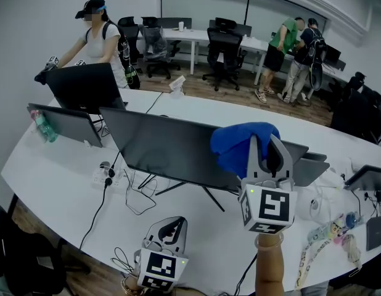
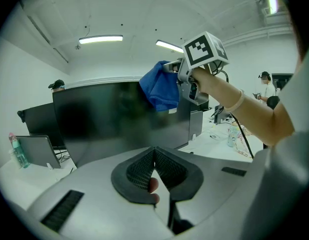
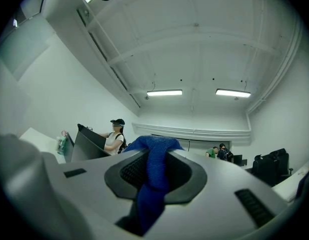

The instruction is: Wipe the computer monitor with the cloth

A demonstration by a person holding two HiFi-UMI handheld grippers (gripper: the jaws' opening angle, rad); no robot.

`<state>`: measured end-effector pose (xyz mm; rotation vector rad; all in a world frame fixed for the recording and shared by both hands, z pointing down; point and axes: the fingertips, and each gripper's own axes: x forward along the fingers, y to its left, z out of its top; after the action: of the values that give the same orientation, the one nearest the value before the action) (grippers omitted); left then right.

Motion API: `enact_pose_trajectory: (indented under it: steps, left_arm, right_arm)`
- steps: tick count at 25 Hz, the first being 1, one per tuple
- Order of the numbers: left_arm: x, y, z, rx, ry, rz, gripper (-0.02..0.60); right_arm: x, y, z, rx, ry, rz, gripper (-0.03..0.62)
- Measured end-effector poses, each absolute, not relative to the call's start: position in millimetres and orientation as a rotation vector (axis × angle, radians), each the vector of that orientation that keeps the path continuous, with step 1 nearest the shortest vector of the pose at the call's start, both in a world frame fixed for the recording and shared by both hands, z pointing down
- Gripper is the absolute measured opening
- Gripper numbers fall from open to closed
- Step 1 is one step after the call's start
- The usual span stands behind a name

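Blue cloth [image 3: 153, 159] is pinched mid-fold between the right gripper's [image 1: 266, 152] jaws, bunching out past their tips against the top edge of the computer monitor [image 1: 159, 150]. It looks soft, light and floppy, so a firm pinch on a thick fold should hold it through a wipe. Left gripper [image 2: 154, 159] has its jaws pressed together on nothing, the thin, likely tippable screen ahead of them.

The curved white table [image 1: 49, 171] carries a wide black monitor [image 1: 159, 150] at its centre. A white power strip [image 1: 103, 176] with black cables [image 1: 99, 205] lies at nine o'clock, and a patterned lanyard [image 1: 314, 254] at four o'clock.
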<state>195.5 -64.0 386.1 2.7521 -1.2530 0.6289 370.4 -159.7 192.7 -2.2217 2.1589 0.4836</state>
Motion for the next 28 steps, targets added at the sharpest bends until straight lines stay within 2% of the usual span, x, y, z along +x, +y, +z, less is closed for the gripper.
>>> enact_pose_trajectory:
  steps: [28]
  left_arm:
    - [249,-49,394,2.764,-1.158,0.632,0.009]
  right_arm:
    - [437,-136,200,-2.304,2.097,0.475,0.072]
